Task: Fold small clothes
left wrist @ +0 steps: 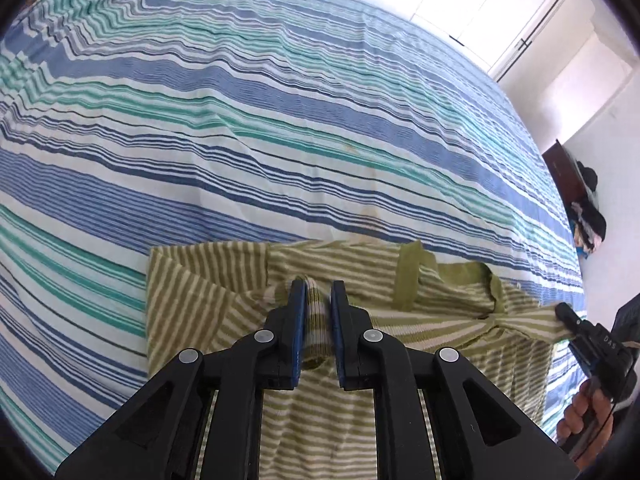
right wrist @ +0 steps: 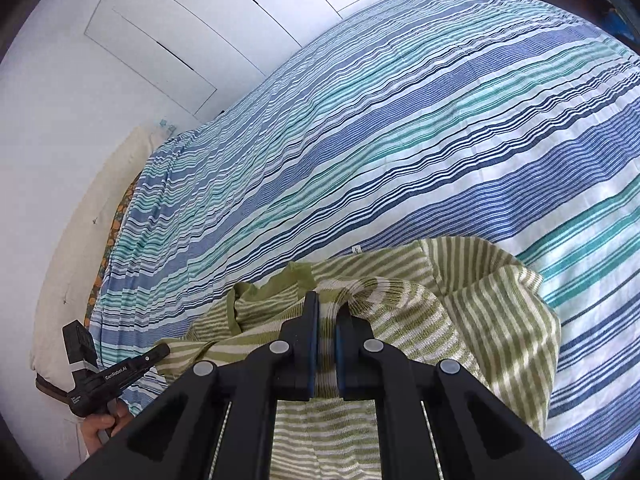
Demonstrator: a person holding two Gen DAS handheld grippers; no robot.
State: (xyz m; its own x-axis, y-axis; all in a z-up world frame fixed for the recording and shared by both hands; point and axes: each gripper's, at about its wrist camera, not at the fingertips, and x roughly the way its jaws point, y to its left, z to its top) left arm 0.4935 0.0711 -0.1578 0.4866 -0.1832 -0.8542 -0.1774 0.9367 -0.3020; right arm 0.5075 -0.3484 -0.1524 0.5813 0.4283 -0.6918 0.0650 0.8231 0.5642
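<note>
Underneath everything, a blue, teal and white striped bedspread (left wrist: 280, 100) fills both views, stretching ahead of each gripper. On it lies the green-and-white striped garment (left wrist: 208, 292), partly lifted at two spots. Only the right wrist view shows white wardrobe doors (right wrist: 168, 28) beyond the bed; only the left wrist view shows a dark pile of clothes (left wrist: 592, 220) off to its right. The left gripper (left wrist: 319, 286) is pinched narrow on a bunched fold of the garment; the right gripper (right wrist: 328, 300) is likewise clamped on striped fabric.
</note>
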